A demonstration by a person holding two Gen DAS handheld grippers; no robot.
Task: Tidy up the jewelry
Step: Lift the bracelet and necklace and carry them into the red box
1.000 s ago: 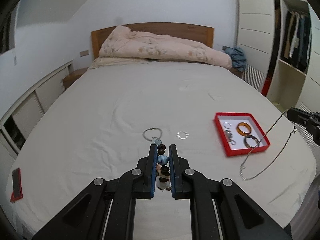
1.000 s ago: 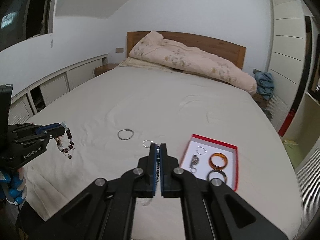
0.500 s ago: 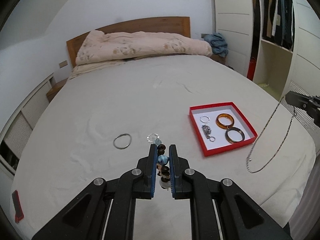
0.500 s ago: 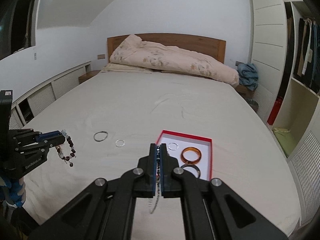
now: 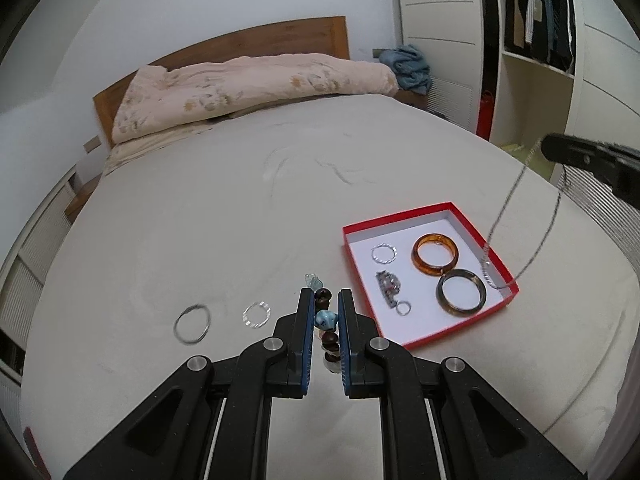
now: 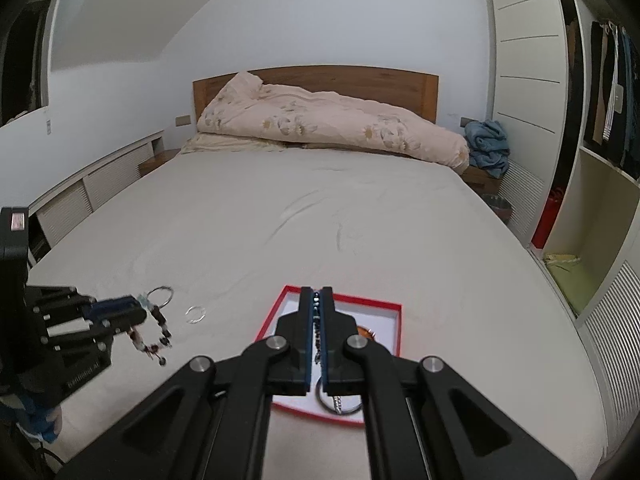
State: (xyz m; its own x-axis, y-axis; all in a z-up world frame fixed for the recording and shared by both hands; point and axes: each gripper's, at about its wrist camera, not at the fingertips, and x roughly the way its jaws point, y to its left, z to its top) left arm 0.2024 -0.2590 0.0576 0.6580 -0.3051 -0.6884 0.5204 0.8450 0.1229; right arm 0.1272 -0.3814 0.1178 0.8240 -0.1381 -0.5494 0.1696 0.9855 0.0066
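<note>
Both jaws are pinching jewelry above the bed (image 5: 200, 208).
Left gripper (image 5: 324, 300) is clamping a beaded bracelet (image 5: 325, 320) beside the red tray (image 5: 404, 214); right gripper (image 6: 317, 294) is dangling a silver chain (image 5: 516, 208) (thin) over it.

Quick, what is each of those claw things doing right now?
Left gripper: shut on the beaded bracelet.
Right gripper: shut on the silver chain.

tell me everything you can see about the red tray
The red tray is a shallow, square box with low red walls and a white floor; it looks like card. It lies flat and open on the bed sheet. Inside lie an amber bangle, a dark bangle, a thin silver ring and a silver charm piece. The chain hanging from the right gripper dangles over its right side, its low end at the rim.
</note>
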